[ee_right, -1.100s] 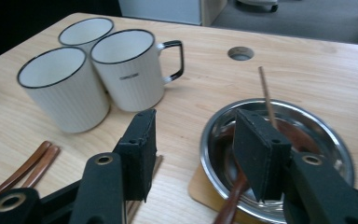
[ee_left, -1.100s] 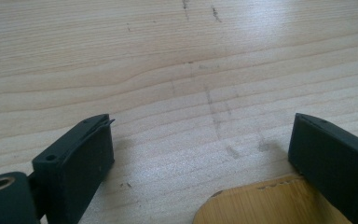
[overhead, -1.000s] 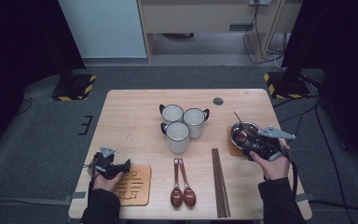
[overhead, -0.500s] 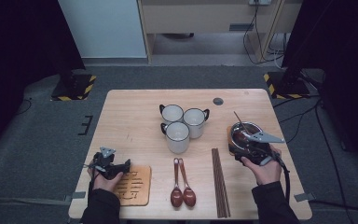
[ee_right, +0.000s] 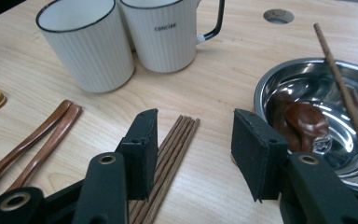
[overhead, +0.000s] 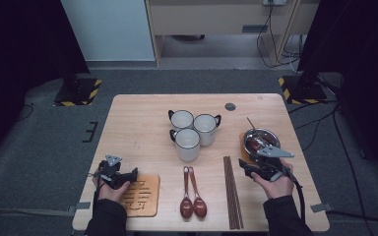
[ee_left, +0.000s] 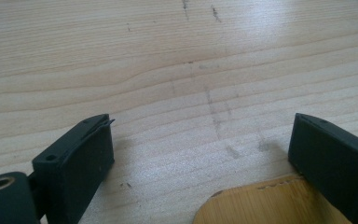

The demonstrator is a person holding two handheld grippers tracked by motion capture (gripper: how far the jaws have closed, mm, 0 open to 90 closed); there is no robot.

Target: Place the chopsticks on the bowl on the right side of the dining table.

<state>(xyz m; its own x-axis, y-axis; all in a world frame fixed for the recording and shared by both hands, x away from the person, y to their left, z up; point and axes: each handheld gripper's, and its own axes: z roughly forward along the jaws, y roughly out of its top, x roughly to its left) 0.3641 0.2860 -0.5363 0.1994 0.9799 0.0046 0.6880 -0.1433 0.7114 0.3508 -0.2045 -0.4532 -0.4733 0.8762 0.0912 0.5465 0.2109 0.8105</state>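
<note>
My right gripper stands open over the far end of a bundle of brown chopsticks. Its jaws have just been closing a little. The sticks lie on the table between and below the pads, untouched. To its right is a steel bowl holding a dark wooden spoon and one leaning chopstick. My left gripper rests open at the table's near left, nothing between its jaws, by a bamboo coaster.
Three white ribbed mugs stand together mid-table. Two wooden spoons lie side by side left of the chopsticks. The wooden table has a round cable hole at the back.
My right gripper has come down and to the left, from over the bowl to the far end of the chopstick bundle. The left gripper has stayed put.
</note>
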